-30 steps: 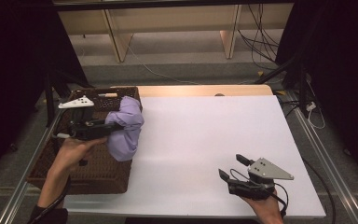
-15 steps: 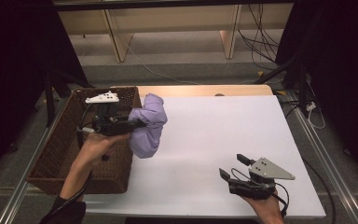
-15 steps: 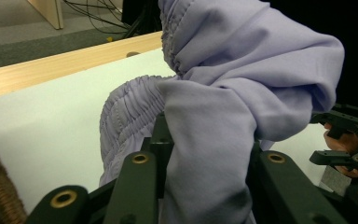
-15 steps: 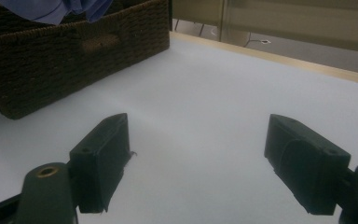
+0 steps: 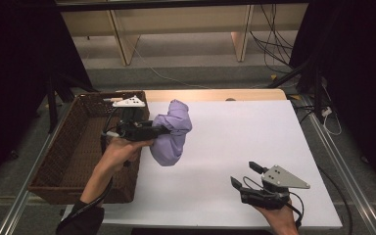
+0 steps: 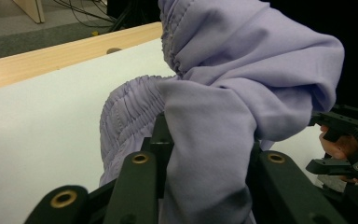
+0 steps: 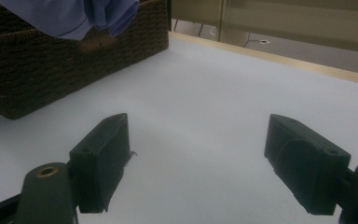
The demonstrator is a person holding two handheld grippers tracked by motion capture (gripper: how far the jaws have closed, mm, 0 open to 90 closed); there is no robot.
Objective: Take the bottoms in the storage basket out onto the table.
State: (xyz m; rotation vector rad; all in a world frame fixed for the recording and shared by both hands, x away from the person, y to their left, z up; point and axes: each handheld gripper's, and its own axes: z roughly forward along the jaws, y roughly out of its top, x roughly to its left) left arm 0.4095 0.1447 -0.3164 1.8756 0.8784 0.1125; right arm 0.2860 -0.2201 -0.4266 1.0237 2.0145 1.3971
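At the left centre of the high view, the left hand-held gripper (image 5: 169, 129) is pointing toward the right of the frame, lying roughly level, with its jaws clamping a bunched lavender cloth (image 5: 172, 132). The person's left hand (image 5: 120, 149) is wrapping the gripper's body from below, and the forearm is running down toward the lower left corner, crossing the near right corner of the brown wicker basket (image 5: 73, 152). That cloth is hanging off the jaws just right of the basket, over the left part of the white tabletop (image 5: 254, 132); whether its lower fold is touching the surface I cannot tell. Seen from the left gripper view, gathered fabric (image 6: 223, 93) is spilling over and between the two black jaws, which are pressing on it from both sides.

Low in the right part of the high view, the right hand-held gripper (image 5: 242, 176) is sitting near the tabletop's front edge, aiming up and to the left, its jaws standing wide apart with nothing between them. From the right gripper view the cloth (image 7: 74, 16) is showing at the upper left, above the basket (image 7: 51, 65)
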